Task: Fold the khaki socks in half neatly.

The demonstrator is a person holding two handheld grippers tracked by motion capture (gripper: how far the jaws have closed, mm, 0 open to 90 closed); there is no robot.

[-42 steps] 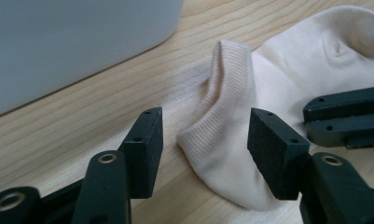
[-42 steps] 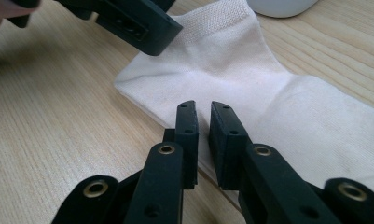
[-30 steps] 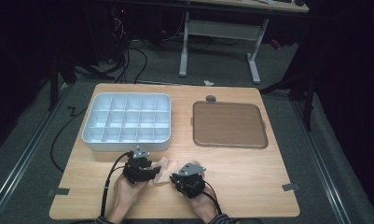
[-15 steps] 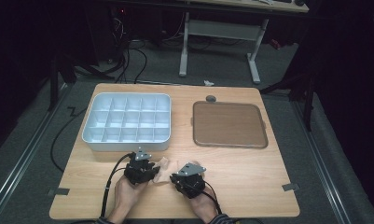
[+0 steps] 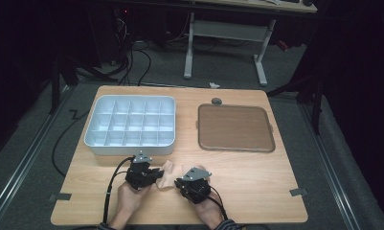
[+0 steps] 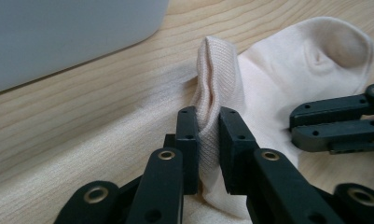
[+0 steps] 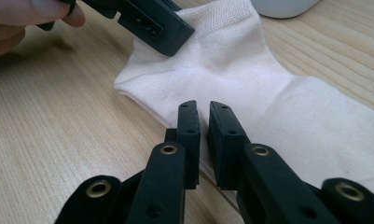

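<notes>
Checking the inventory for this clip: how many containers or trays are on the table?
2. A white compartment tray sits on the table's far left; a flat brown tray sits on the far right. Both look empty. Nearer the person, the grippers hold only a sock.

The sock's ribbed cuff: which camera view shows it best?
The left gripper view: the ribbed cuff stands pinched between its jaws. The right gripper view shows the flat sock; the high view, a small pale patch.
</notes>
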